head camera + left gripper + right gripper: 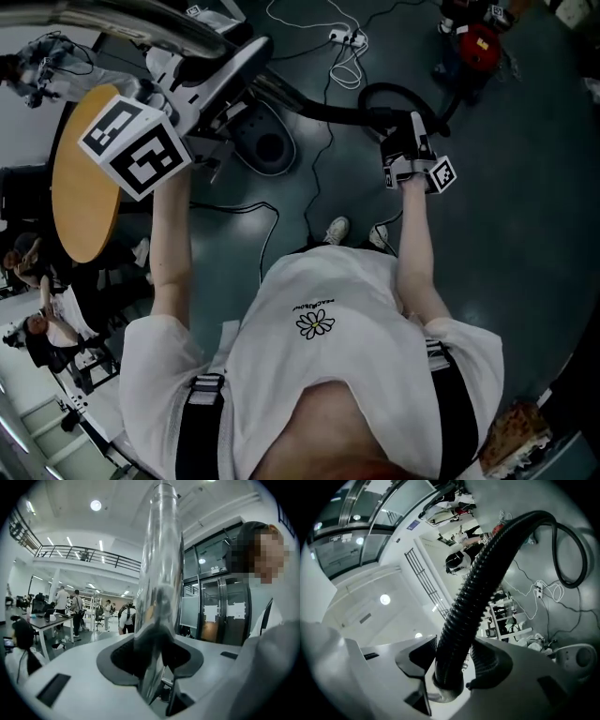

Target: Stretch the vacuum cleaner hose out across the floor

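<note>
Hose (483,573) clamped in right hand-held gripper (452,663), seemingly at its end

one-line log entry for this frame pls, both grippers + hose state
left gripper: shut on metal wand | right gripper: shut on ribbed hose | shape: looped over floor, not yet stretched out

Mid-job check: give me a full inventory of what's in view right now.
metal tube: one, shiny silver, raised at upper left
hose: one, black ribbed, looping over the floor
vacuum cleaner: one, red, floor, far right
power strip: one, white with white cable, floor, far centre
round table: one, wooden, left
bystanders: several, distant background
left gripper: one, white, shut on the metal tube
right gripper: one, white, shut on the hose
shoes: two, white, on the floor below
</note>
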A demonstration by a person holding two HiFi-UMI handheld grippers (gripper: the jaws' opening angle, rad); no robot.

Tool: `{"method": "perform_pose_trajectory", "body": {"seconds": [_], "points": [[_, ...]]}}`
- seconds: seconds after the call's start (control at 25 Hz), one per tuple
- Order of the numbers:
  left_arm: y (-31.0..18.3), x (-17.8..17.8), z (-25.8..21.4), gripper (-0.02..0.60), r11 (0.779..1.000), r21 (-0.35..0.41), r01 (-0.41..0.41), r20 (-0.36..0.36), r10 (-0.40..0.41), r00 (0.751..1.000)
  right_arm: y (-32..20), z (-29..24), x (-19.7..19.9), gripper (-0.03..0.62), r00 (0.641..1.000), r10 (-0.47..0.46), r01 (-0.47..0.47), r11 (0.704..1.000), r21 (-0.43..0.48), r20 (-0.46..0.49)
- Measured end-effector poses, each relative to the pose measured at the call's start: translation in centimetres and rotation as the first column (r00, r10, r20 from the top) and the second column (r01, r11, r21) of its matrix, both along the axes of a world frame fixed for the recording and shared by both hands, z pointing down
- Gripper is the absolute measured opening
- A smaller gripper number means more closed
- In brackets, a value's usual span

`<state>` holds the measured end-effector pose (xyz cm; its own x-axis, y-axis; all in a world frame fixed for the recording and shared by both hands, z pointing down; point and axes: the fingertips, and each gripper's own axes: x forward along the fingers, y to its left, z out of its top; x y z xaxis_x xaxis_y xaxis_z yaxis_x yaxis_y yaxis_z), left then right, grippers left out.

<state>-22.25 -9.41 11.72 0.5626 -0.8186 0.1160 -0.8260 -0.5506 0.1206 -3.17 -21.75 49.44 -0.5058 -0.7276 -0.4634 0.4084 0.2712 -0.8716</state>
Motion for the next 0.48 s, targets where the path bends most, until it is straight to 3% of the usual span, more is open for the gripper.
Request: {"method": "perform_pose_trajectory", "body": {"seconds": [0.16, 0.24, 0.32, 0.36, 0.4, 0.44, 0.48], "points": [[0.8, -0.4, -0.2, 0.152, 1.000, 0.009, 0.006, -0.013, -0.006, 1.000, -0.9, -1.0, -1.5, 0.202, 0.999, -0.019, 0.020, 0.999, -0.038, 0.029], [0.2, -1.7, 0.8, 0.151, 0.997, 0.019, 0.078, 0.095, -0.079, 0.992, -1.1, -0.8, -0.9, 0.138, 1.000, 0.011, -0.010, 0.998, -0.064, 0.012], [-1.2, -4.3, 4.2, 0.171, 0.978, -0.053, 0.201, 0.291, -0.178, 0.940, -1.4, -0.2, 1.3, 0.129, 0.995, 0.087, -0.092, 0.991, -0.100, -0.056], [-1.8, -5.9, 6.8, 0.205, 0.953, -0.142, 0.268, 0.349, -0.205, 0.914, -1.7, 0.1, 2.8, 0.129, 0.986, 0.129, -0.141, 0.984, -0.111, -0.109], [-2.1, -7.6, 9.7, 0.236, 0.908, -0.266, 0.322, 0.345, -0.222, 0.912, -2.0, 0.0, 4.4, 0.129, 0.971, 0.169, -0.189, 0.975, -0.113, -0.170], [-2.1, -9.1, 12.8, 0.239, 0.843, -0.412, 0.346, 0.289, -0.240, 0.927, -2.4, -0.5, 5.9, 0.129, 0.950, 0.204, -0.235, 0.966, -0.106, -0.237], [-1.5, -10.4, 16.3, 0.245, 0.758, -0.562, 0.330, 0.216, -0.251, 0.944, -3.0, -1.3, 7.4, 0.129, 0.920, 0.243, -0.282, 0.955, -0.088, -0.309]]}}
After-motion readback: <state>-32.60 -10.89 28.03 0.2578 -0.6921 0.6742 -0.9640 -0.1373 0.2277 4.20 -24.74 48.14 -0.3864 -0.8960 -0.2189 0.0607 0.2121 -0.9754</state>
